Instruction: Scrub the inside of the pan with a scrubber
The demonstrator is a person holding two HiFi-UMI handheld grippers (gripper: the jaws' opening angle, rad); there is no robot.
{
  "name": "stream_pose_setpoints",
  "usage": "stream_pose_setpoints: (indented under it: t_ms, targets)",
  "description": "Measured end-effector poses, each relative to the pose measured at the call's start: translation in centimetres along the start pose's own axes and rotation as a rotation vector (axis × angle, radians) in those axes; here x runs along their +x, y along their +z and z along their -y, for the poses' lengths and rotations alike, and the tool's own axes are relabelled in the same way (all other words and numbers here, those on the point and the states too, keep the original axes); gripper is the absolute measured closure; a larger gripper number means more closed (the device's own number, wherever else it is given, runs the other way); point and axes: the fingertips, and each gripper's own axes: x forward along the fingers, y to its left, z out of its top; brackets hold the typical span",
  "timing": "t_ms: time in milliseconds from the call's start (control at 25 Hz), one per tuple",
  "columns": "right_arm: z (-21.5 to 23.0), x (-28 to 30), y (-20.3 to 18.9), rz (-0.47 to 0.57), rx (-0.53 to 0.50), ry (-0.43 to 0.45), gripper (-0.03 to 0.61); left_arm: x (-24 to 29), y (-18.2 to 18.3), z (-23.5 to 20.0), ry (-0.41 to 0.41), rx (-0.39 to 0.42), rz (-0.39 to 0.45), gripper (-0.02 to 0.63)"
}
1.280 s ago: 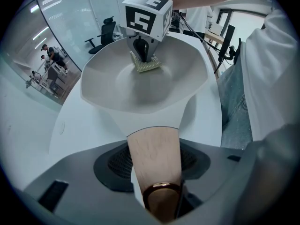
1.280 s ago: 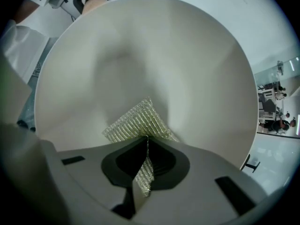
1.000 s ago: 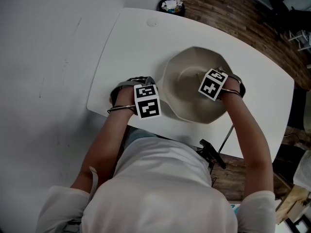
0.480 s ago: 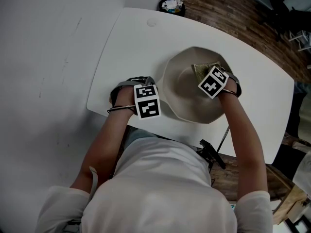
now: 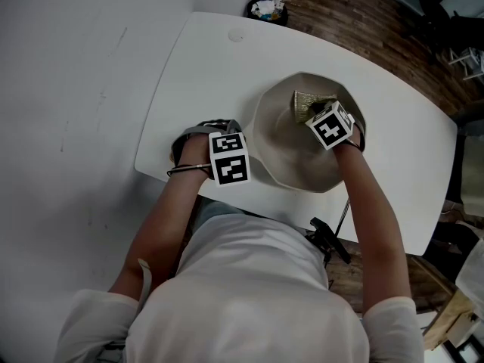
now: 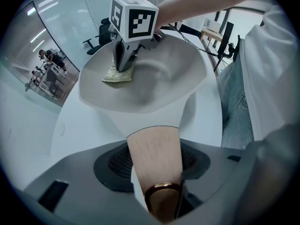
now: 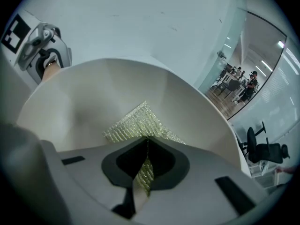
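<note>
Scrubber [image 7: 133, 123], clamped in right gripper [image 7: 146, 149], lies on pan [image 5: 283, 146] far inner wall; left gripper [image 6: 156, 172] clasps handle [image 6: 152, 146], near-left side.

Beige angular pan [image 5: 283, 157] sits on white rounded table [image 5: 204, 66], right of centre in head view. Its tapered wooden handle [image 6: 153, 142] sticks out left, clamped between left gripper [image 6: 154, 165] jaws. Yellow-green mesh scrubber [image 7: 136, 123] lies inside pan against far wall, pinched by right gripper [image 7: 146, 146]. Dark waste bin [image 5: 266, 7] stands on floor beyond table's far edge.
</note>
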Motion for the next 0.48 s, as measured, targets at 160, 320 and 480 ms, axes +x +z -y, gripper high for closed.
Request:
stream_pose_setpoints:
  t_ms: [160, 320, 480]
  targets:
    - [-0.5, 0.3, 0.9, 0.065, 0.072, 0.022, 0.552, 0.0, 0.0, 0.0, 0.000, 0.002, 0.006, 0.379]
    - [-1.2, 0.6, 1.5, 0.112, 0.124, 0.055, 0.552, 0.0, 0.2, 0.0, -0.001, 0.000, 0.007, 0.379]
    - [-2.1, 0.7, 2.2, 0.142, 0.134, 0.094, 0.552, 0.0, 0.2, 0.0, -0.002, -0.005, 0.012, 0.379]
